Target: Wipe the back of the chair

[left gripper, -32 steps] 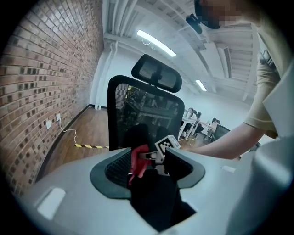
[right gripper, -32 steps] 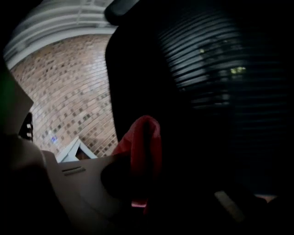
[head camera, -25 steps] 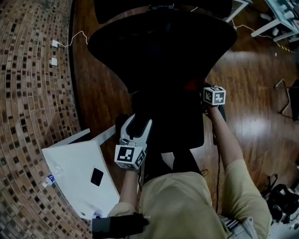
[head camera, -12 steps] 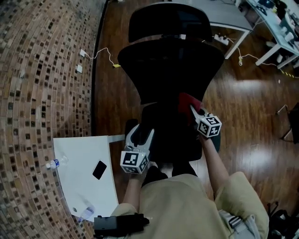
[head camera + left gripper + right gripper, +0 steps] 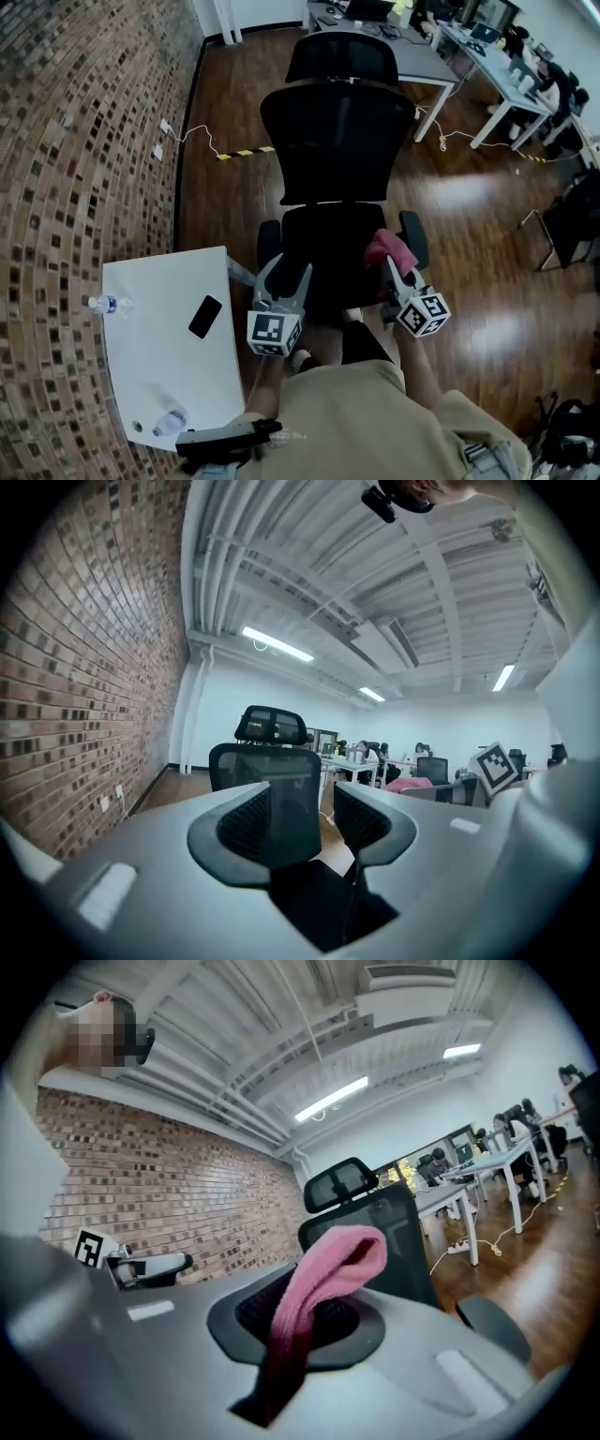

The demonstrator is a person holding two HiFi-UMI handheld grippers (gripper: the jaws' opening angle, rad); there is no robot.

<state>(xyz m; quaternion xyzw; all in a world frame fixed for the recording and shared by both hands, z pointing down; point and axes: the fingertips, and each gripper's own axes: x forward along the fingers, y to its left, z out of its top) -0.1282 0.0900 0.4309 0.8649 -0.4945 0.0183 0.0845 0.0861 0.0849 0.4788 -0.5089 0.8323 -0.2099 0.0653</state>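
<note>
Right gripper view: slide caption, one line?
Right claw shut on a pink cloth, black mesh office chair ahead, brick wall beyond.

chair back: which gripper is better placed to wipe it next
Right, probably. The right gripper is shut on the pink cloth and points toward the chair back; the left gripper is open and empty.

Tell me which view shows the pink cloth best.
Right gripper view: the pink cloth fills the centre, clamped in the right gripper. Head view shows it small, by the chair seat. Left gripper view catches only a pink sliver.
</note>
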